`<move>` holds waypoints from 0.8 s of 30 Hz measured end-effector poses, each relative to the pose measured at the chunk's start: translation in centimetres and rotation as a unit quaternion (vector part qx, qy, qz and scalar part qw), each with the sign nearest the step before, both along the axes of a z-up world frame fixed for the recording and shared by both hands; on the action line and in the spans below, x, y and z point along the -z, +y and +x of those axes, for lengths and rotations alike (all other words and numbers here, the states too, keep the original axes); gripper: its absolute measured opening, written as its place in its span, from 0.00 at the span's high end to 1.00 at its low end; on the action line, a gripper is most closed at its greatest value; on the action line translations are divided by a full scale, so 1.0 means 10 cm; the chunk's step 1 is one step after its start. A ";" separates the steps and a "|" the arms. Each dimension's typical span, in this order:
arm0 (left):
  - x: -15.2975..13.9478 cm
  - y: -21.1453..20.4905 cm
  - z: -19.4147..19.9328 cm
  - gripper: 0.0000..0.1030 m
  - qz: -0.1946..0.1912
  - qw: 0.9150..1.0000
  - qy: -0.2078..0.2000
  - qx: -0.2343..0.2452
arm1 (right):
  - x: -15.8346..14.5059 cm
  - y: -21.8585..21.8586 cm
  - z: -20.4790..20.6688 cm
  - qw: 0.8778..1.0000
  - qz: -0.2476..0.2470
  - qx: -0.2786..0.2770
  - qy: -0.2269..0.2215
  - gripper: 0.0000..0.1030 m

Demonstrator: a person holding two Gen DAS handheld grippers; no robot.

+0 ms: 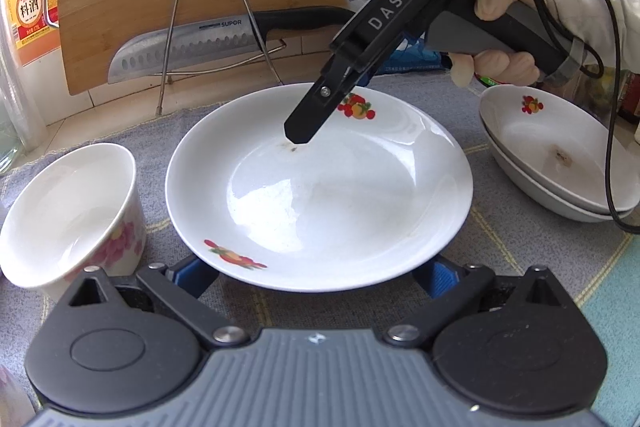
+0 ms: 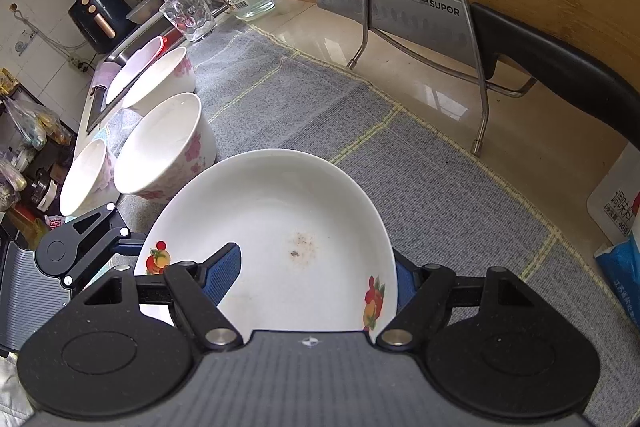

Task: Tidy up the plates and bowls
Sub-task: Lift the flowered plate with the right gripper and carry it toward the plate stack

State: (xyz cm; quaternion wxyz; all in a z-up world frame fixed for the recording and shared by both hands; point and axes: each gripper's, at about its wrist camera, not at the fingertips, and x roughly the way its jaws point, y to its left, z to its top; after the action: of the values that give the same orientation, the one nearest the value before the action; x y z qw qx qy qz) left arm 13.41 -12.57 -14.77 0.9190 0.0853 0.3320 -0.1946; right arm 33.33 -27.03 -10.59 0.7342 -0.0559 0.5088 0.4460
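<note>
- Right tongs: clenched on the rim of a white glazed ceramic plate with fruit decals; one blue pad lies inside the dish, the other behind the rim.
- Left tongs: spread apart, fingers mostly hidden beneath the plate's near edge; contact cannot be confirmed.
- Plate position: over the grey woven mat on the table, between a white floral ceramic bowl and two stacked white dishes.
- Handling, judged: stiff, moderately heavy, glossy and slippery, breakable; best gripped at the rim, with the opposite edge supported.
- Obscured: whether the plate rests on the mat or is lifted; a brown smudge marks its centre.
</note>
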 end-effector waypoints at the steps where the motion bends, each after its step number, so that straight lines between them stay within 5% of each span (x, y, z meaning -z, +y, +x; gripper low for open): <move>1: -0.01 0.01 -0.01 0.02 0.001 1.000 -0.001 0.002 | -0.01 0.00 -0.02 1.000 0.001 0.002 0.001 0.21; 24: -0.38 -0.01 -0.48 0.02 0.008 0.998 -0.003 0.068 | -0.45 -0.27 -0.70 0.998 0.018 0.047 -0.027 0.21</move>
State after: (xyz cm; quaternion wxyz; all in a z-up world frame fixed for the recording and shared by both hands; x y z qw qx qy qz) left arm 8.56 -12.70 -10.94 0.9039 0.1160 0.3243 -0.2538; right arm 26.38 -29.76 -6.07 0.7683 -0.0305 0.4829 0.4190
